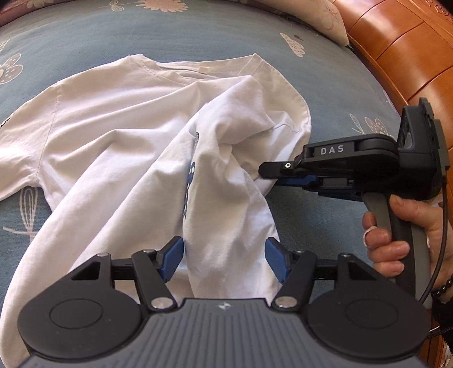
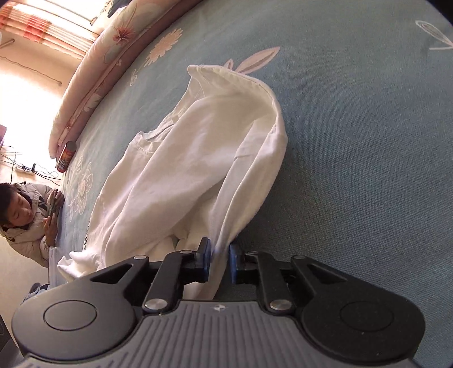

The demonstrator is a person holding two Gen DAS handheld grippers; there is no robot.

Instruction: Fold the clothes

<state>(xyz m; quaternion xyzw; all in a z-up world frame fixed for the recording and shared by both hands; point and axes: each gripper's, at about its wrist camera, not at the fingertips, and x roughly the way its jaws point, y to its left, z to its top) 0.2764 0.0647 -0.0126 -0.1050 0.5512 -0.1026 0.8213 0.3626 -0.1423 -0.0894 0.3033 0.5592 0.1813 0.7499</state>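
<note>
A white T-shirt with a blue print lies on the blue flowered bed sheet, collar at the far side and one side lifted and folded over the middle. My left gripper is open, its blue pads wide apart with a thick fold of the shirt lying between them. In the left wrist view a hand holds my right gripper, shut on the shirt's raised edge. The right wrist view shows that gripper pinching a hanging strip of the T-shirt.
A wooden bed frame curves along the right, with a pillow against it. A rolled floral quilt and a red can sit at the bed's far side. A person in a pale jacket sits by the edge.
</note>
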